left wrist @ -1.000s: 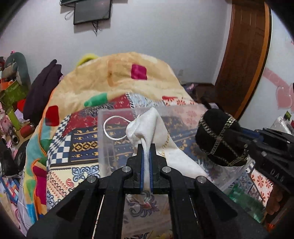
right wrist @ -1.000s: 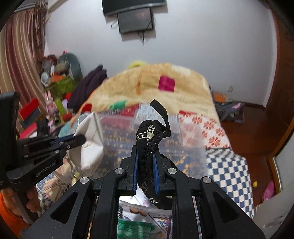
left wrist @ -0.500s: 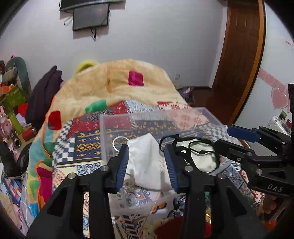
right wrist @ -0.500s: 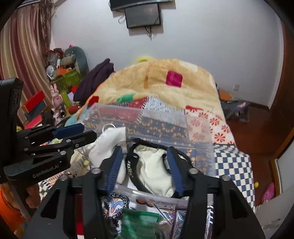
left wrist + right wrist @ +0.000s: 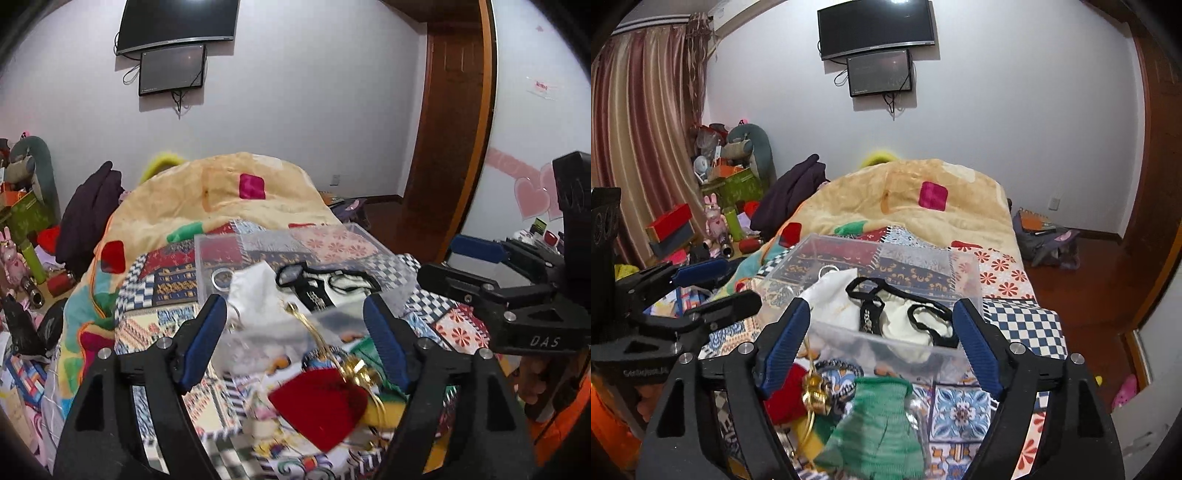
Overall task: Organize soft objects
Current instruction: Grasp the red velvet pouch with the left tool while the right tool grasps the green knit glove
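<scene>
Left tool (image 5: 295,332) and right tool (image 5: 881,338): both spread wide, nothing held, ribbed blue pads. Just ahead, one clear rigid plastic bin (image 5: 886,341) on the patchwork bed quilt (image 5: 1001,266) holds one white cloth pouch (image 5: 831,291) and one black-strapped soft piece (image 5: 905,317). Loose in front: one red felt item (image 5: 317,406), one green knit glove (image 5: 875,428).

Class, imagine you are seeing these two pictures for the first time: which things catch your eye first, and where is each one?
The clear plastic bin on the patchwork bedspread draws the eye first, holding a white cloth and a black-trimmed cream piece. Nearer the cameras lie a green knitted item and a red cloth. Both the left gripper and the right gripper stand wide open and hold nothing.
</scene>
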Demonstrator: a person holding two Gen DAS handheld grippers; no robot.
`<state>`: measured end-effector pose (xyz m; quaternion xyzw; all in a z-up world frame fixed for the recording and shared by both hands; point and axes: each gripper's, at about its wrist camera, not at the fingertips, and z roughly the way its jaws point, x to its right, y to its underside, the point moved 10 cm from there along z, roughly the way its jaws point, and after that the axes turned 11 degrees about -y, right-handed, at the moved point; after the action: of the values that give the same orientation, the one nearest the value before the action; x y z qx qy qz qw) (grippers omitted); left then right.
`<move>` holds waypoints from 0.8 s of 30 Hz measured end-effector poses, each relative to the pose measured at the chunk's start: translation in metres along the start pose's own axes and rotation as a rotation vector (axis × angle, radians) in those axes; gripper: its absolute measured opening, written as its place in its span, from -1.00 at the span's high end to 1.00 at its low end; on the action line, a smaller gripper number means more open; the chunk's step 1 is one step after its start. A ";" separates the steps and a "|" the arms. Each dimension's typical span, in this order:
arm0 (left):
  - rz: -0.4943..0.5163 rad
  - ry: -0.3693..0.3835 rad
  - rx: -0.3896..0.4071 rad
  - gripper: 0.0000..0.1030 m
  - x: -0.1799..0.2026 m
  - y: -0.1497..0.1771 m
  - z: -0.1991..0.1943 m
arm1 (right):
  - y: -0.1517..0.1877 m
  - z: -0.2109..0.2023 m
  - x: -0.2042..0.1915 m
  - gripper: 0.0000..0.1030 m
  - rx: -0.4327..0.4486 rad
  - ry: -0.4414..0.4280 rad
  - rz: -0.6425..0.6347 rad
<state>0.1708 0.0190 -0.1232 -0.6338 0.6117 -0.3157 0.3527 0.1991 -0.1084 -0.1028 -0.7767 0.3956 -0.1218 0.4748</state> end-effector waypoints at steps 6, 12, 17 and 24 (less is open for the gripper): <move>-0.001 0.045 -0.076 -0.48 0.016 0.041 0.007 | 0.031 0.001 0.001 -0.51 -0.049 -0.005 0.019; 0.018 0.077 -0.145 -0.33 0.032 0.070 0.023 | 0.062 0.016 0.012 -0.51 -0.115 -0.024 0.076; 0.014 0.106 -0.197 0.02 0.035 0.088 0.037 | 0.085 0.024 0.014 -0.49 -0.160 -0.064 0.121; 0.000 0.160 -0.211 0.38 0.039 0.095 0.038 | 0.099 0.034 0.001 -0.12 -0.220 -0.091 0.097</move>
<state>0.1524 -0.0177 -0.2247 -0.6403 0.6677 -0.2990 0.2341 0.1698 -0.1109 -0.2038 -0.8089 0.4216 -0.0190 0.4095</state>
